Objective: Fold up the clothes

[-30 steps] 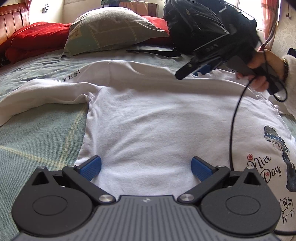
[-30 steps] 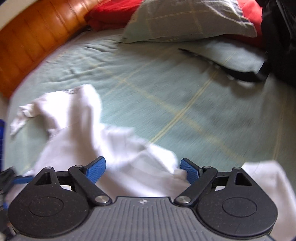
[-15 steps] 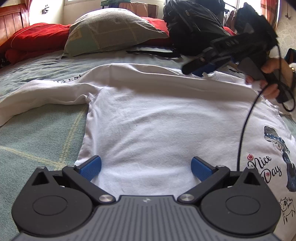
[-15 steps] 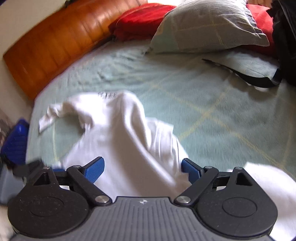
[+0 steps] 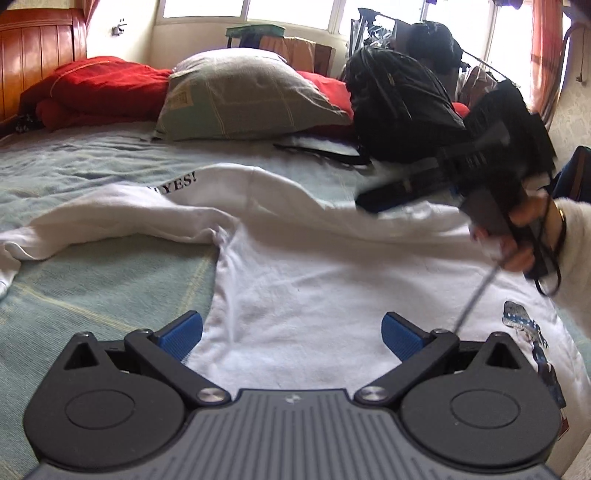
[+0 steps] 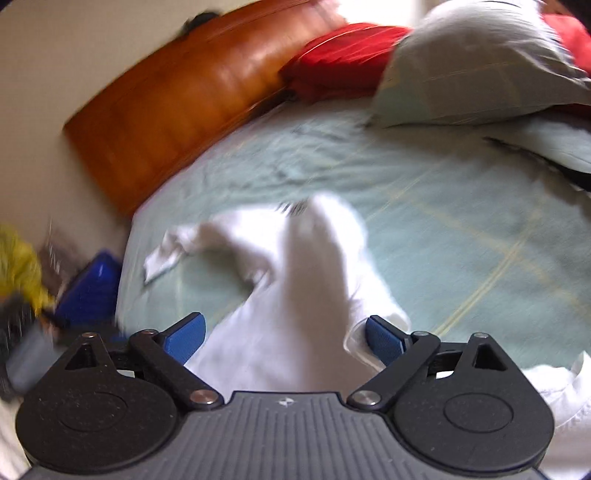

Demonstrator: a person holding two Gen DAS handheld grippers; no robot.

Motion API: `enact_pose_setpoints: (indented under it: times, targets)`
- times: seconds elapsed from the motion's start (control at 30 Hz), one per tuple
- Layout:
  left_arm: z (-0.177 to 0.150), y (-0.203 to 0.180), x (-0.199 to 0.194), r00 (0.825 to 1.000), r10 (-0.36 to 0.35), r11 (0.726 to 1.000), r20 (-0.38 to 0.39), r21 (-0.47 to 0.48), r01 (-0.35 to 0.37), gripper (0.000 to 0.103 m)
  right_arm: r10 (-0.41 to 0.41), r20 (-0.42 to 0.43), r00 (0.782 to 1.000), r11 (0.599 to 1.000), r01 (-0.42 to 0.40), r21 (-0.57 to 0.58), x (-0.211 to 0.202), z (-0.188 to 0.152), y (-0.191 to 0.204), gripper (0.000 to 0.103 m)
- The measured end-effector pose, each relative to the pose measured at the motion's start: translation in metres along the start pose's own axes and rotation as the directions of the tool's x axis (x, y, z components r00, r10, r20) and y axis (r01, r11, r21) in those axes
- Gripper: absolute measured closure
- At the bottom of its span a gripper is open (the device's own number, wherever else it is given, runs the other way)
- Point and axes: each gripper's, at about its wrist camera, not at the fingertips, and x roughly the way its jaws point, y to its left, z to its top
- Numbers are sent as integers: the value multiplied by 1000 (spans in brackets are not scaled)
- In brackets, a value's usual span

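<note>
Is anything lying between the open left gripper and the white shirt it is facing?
Nothing visible. The left gripper is open with the white shirt directly between and ahead of its fingers. The backpack sits farther back, near the shirt's far edge.

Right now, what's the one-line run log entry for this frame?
task: fold clothes | white sweatshirt spread on bed | left gripper open over hem | right gripper open above sleeve | fold not begun

Daylight is pouring through blown-out windows (image 5: 295, 11) behind the bed, lighting the room brightly and softly, with only faint shadows. Motion blur is smearing the right wrist view, glare is streaking the wooden headboard (image 6: 192, 99), and fisheye distortion is bending every edge.
</note>
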Motion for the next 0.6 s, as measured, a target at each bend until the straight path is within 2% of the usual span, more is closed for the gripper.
enact_pose_setpoints:
  times: [0.13,0.2,0.33,0.5,0.6]
  targets:
    - [0,-4,5,1000,8,1000,-15,16,-8,1,9,-97,995,999,-13,-39,16,-29,21,7]
    - [-1,-5,7,1000,12,1000,-26,22,-12,1,-10,-111,994,998,3,-57,17,-38,27,7]
    - [-4,-4,10,999,18,1000,-40,23,-17,1,-28,-78,997,996,21,-88,-2,-40,36,7]
    - [-5,-1,13,998,25,1000,-53,5,-25,1,-101,-25,995,976,94,-196,-6,-31,43,7]
    - [-8,-1,15,998,28,1000,-62,3,-28,1,-141,10,990,956,139,-257,-9,-27,47,14]
